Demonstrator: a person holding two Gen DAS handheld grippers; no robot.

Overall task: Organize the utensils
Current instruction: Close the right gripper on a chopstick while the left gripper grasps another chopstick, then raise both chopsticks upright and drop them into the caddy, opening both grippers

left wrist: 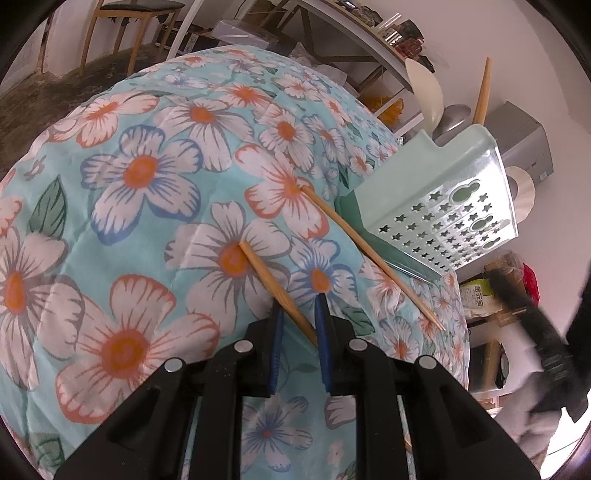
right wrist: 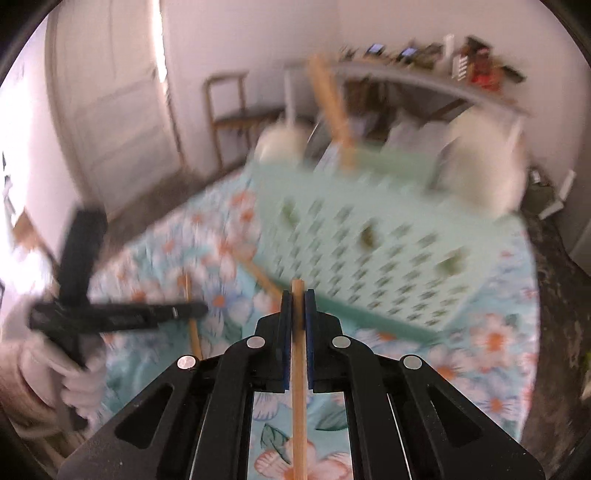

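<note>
Right gripper [right wrist: 297, 295] pinches chopstick [right wrist: 297, 387] lengthwise, off floral bedcover [right wrist: 491, 339], likely bound for mint drainer basket [right wrist: 369, 236]. Left gripper [left wrist: 300, 306] nearly closed astride second chopstick [left wrist: 275, 286]; grip unclear. Third chopstick [left wrist: 373, 258] along basket's edge.

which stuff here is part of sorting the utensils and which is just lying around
Part of the job:
- chopstick between the left gripper fingers
- chopstick clamped in the right gripper
- loose chopstick on the cloth
- green drying rack, one chopstick already standing in it

Just there:
- floral cloth
- wooden chair
- cluttered shelf
</note>
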